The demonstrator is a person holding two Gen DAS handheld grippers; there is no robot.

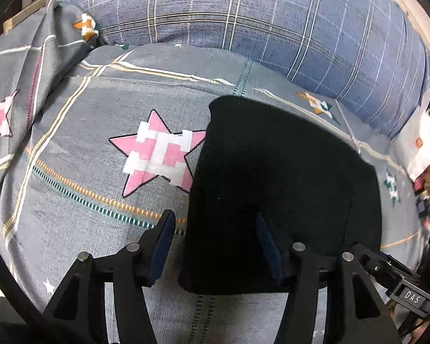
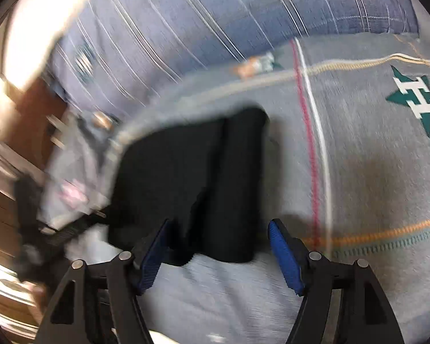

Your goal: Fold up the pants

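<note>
On the bed [image 1: 71, 189], spread with a grey star-print sheet, the pants [image 1: 283, 189] lie as a compact black bundle, already folded down to a short, thick rectangle. A blue plaid pillow [image 1: 258, 20] sits behind them at the head of the bed.

From the left wrist view, the left tool [image 1: 215, 246] stands open at the near edge of the pants: its left pad is over bare sheet, just beside the cloth, while its right pad is over the black fabric. Nothing is pinched between them, as far as can be seen.

From the right wrist view, which is blurred, the right tool [image 2: 218, 252] is also open, its blue pads spread to either side of the near end of the pants [image 2: 197, 183]. Two stacked or side-by-side layers show there, with a seam or fold line running lengthwise between them, and a loose corner hangs toward the left pad. Whether either pad touches cloth cannot be told.

Judging by this, most of the folding looks done: the legs appear doubled over into one block. What may be left is a last tidy of that loose near corner, squaring the edges, or simply drawing both tools away. A further fold seems unlikely, given how short the bundle already is.
</note>
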